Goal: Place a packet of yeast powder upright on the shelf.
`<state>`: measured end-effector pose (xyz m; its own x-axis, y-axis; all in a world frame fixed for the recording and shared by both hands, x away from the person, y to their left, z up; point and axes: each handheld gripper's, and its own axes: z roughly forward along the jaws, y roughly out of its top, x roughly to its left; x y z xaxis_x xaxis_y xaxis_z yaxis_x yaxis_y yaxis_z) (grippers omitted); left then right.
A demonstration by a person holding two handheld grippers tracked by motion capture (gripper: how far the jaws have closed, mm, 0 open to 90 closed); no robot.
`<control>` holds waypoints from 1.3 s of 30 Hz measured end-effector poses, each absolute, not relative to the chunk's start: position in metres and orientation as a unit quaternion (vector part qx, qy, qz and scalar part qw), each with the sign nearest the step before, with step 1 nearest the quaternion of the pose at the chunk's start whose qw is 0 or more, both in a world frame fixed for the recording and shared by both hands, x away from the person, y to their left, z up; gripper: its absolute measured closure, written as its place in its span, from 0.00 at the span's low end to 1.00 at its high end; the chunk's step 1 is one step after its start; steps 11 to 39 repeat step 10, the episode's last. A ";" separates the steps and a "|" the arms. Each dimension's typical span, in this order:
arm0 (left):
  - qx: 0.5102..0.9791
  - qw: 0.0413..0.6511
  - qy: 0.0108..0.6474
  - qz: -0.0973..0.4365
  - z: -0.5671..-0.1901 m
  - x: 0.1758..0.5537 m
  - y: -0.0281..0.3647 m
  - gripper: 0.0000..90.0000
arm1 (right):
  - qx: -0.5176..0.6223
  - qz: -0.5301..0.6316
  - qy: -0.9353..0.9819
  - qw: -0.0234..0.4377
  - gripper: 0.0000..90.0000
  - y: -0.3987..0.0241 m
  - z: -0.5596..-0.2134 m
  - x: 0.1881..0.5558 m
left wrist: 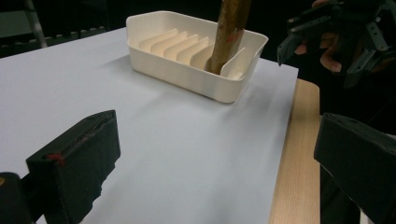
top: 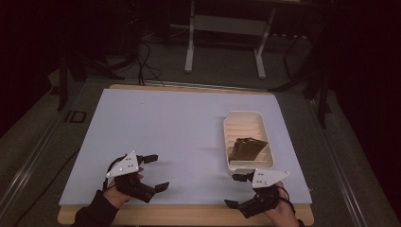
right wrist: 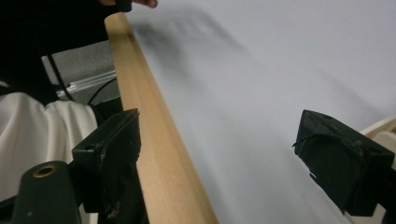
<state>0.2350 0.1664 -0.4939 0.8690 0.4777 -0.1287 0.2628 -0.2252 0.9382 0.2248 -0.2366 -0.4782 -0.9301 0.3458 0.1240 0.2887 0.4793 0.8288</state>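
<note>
Resting near the table's (top: 142,118) near edge, both grippers, left (top: 151,172) and right (top: 236,189), gape empty, seemingly idle beside the slotted tray (top: 246,118) propping a brown piece (top: 243,149).

Left gripper (top: 155,172) at the near left, held in the left hand (top: 115,191), dark sleeve (top: 97,213) coming in from below; jaws spread wide, nothing between them, pointing to the right. Right gripper (top: 237,190) at the near right, gripped by the right hand (top: 279,213); jaws likewise wide apart and empty, pointing left.
</note>
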 end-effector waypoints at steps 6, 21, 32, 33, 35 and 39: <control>0.777 0.575 0.240 0.091 -0.495 0.236 0.167 0.01 | 0.184 0.466 0.865 0.033 0.16 -0.239 -0.482 0.227; 0.776 0.576 0.239 0.091 -0.495 0.235 0.167 0.01 | 0.187 0.460 0.867 0.034 0.16 -0.241 -0.484 0.230; 0.776 0.576 0.239 0.091 -0.495 0.235 0.167 0.01 | 0.187 0.460 0.867 0.034 0.16 -0.241 -0.484 0.230; 0.776 0.576 0.239 0.091 -0.495 0.235 0.167 0.01 | 0.187 0.460 0.867 0.034 0.16 -0.241 -0.484 0.230; 0.776 0.576 0.239 0.091 -0.495 0.235 0.167 0.01 | 0.187 0.460 0.867 0.034 0.16 -0.241 -0.484 0.230; 0.776 0.576 0.239 0.091 -0.495 0.235 0.167 0.01 | 0.187 0.460 0.867 0.034 0.16 -0.241 -0.484 0.230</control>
